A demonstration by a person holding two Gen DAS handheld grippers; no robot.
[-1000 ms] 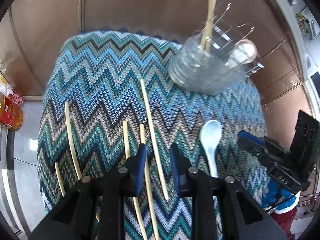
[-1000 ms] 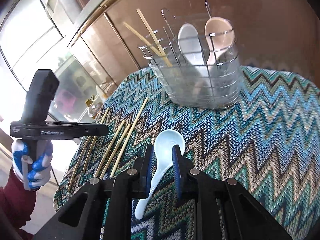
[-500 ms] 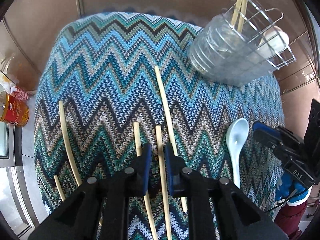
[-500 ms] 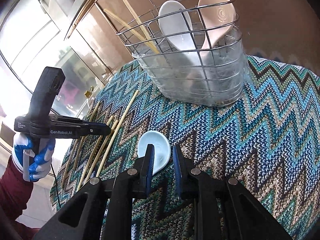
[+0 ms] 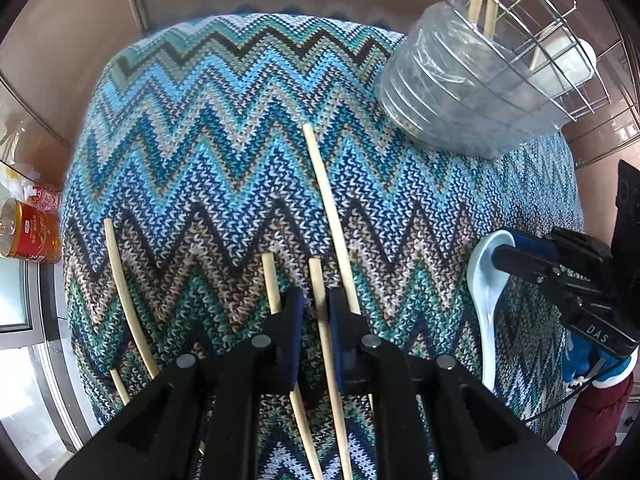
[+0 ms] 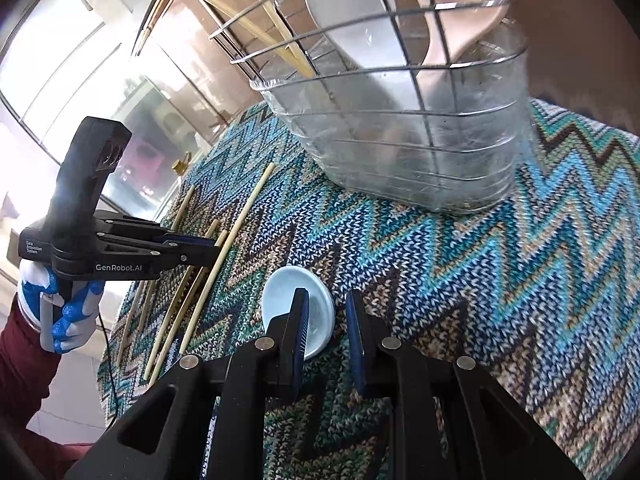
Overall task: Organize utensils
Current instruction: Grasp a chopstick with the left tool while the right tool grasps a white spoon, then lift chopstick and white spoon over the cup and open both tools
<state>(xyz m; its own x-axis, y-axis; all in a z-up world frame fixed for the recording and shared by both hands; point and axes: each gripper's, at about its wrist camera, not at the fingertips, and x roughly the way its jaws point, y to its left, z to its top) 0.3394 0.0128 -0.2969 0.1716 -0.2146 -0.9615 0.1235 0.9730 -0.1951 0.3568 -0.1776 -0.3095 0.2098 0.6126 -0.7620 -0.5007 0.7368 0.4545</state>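
Note:
Several pale wooden chopsticks (image 5: pixel 326 204) lie on the zigzag cloth (image 5: pixel 240 128). My left gripper (image 5: pixel 316 304) has its jaws narrowly apart around one chopstick (image 5: pixel 322 304), low over the cloth. My right gripper (image 6: pixel 326 304) is open over a light blue ceramic spoon (image 6: pixel 316 308), its left finger across the bowl; it also shows in the left wrist view (image 5: pixel 528 256) over the spoon (image 5: pixel 486 300). The wire utensil basket (image 6: pixel 400 120) with a clear liner holds chopsticks, a white spoon (image 6: pixel 360 20) and a pink spoon (image 6: pixel 460 20).
The cloth-covered table drops off at the left and near edges. A red-labelled jar (image 5: pixel 30 234) stands below left of the table. Glass cabinet doors (image 6: pixel 100 80) lie behind the left gripper (image 6: pixel 192 254). The basket (image 5: pixel 480 92) stands at the far right corner.
Both grippers have moved forward and lower. The left jaws have narrowed around one chopstick. The right gripper has slid up the spoon from handle to bowl.

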